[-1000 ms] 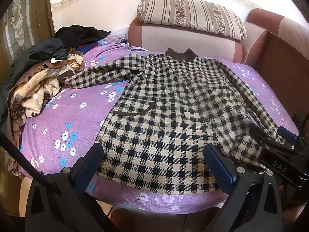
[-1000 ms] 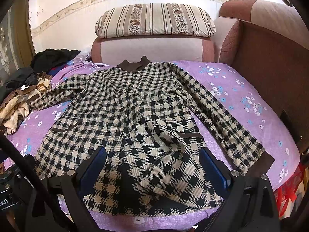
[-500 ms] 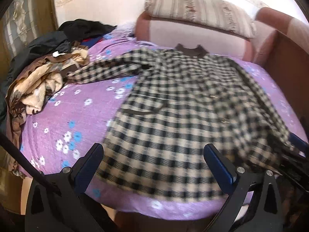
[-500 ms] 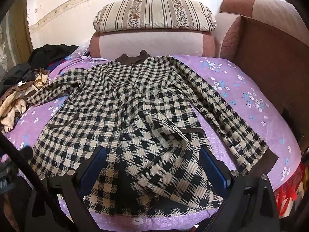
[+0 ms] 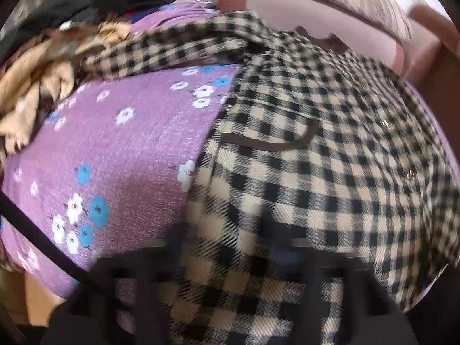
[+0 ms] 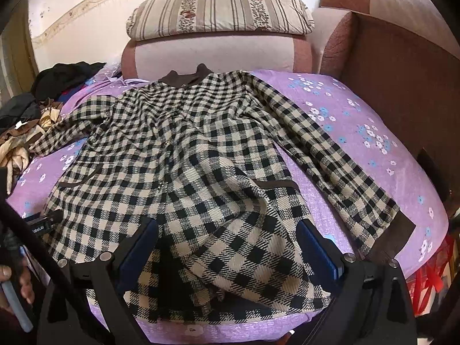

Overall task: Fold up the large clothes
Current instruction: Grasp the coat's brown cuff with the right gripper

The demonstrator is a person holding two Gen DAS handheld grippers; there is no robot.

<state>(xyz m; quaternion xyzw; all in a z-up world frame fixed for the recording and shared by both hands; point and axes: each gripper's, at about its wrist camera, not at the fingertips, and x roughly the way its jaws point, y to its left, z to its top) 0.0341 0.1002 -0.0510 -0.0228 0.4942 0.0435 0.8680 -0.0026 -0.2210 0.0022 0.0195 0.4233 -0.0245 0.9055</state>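
A black-and-cream checked coat (image 6: 187, 149) lies spread face up on the purple flowered bed (image 6: 359, 120), brown collar at the far end. The left wrist view is blurred: my left gripper (image 5: 233, 247) sits low on the coat's (image 5: 316, 172) near left hem. Its jaws are closing, with checked cloth between the smeared fingers. From the right wrist view, the left gripper's body (image 6: 43, 224) shows at that hem corner. My right gripper (image 6: 227, 247) stands open over the near hem, its blue pads wide apart on either side of the cloth.
A pile of tan and black clothes (image 6: 23, 132) (image 5: 34, 86) covers the bed's left side. A striped pillow (image 6: 221, 8) rests on the headboard. A brown sofa side (image 6: 402, 72) walls the right. A person's hand (image 6: 17, 281) shows low left.
My left gripper has dropped toward the coat's near left hem, and its wide-open jaws have drawn together on the cloth. The right gripper has hardly moved.
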